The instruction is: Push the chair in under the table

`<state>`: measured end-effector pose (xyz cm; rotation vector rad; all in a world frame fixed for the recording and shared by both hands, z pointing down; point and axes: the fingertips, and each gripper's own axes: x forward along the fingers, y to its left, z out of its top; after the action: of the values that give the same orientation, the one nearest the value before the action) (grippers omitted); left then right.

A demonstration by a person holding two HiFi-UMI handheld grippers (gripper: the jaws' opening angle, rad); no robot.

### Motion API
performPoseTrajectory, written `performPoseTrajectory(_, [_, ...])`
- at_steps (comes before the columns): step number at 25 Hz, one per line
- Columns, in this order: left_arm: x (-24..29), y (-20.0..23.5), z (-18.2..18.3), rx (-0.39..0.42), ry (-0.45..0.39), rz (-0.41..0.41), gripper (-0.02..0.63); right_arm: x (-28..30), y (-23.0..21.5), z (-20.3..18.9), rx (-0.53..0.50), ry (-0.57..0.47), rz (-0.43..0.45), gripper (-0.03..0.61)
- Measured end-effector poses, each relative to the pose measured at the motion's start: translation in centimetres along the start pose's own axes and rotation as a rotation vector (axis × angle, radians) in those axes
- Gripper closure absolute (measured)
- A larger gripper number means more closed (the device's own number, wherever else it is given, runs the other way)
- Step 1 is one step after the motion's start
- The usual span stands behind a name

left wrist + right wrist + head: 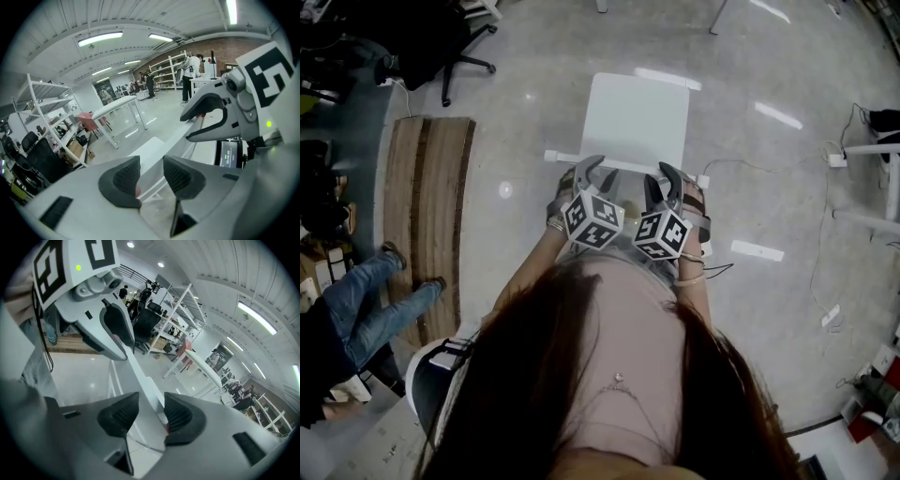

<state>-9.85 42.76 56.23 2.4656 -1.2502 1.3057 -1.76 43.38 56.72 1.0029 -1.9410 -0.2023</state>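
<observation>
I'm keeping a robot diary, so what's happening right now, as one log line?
chair: upright on floor | left gripper: straddles backrest, contact unclear | right gripper: open around backrest

We saw a shiny grey floor [534, 103], a long wooden board [427, 206] and a black office chair [441, 42]. Long lights [100, 38] shone overhead. White shelves [171, 70] stood by a brick wall [234, 49].

**A:** Where's the chair?

**B:** In the upper centre of my head view, chair [637, 117] with its back rail [628, 168] towards me. Left gripper [594, 172] and right gripper [667, 182] sit side by side, the rail between their jaws.

**A:** Left of it?

**B:** A board [427, 202] at frame left, with an office chair [441, 47] in the upper left.
</observation>
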Motion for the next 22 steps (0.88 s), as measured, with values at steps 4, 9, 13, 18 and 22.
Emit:
performPoseTrajectory(4, [0.9, 0.7, 0.7, -0.004, 0.002, -0.006, 0.454, 0.9, -1.0, 0.1, 0.005, -0.005, 0.001, 0.411])
performPoseTrajectory(9, [1.9, 1.2, 1.6, -0.010, -0.004, -0.001, 0.454, 1.8, -2.3, 0.0, -0.001, -0.015, -0.003, 0.410])
performPoseTrajectory(13, [2.7, 1.7, 2.4, -0.016, -0.005, 0.006, 0.454, 2.5, -3.3, 0.0, -0.006, -0.022, -0.002, 0.408])
performPoseTrajectory(18, [3.9, 2.1, 3.6, -0.028, -0.001, 0.014, 0.453, 3.4, -4.8, -0.3, -0.018, -0.042, -0.006, 0.407])
performPoseTrajectory(22, [4.7, 2.2, 4.3, -0.039, 0.010, 0.019, 0.453, 4.0, -5.7, -0.6, -0.018, -0.044, 0.003, 0.405])
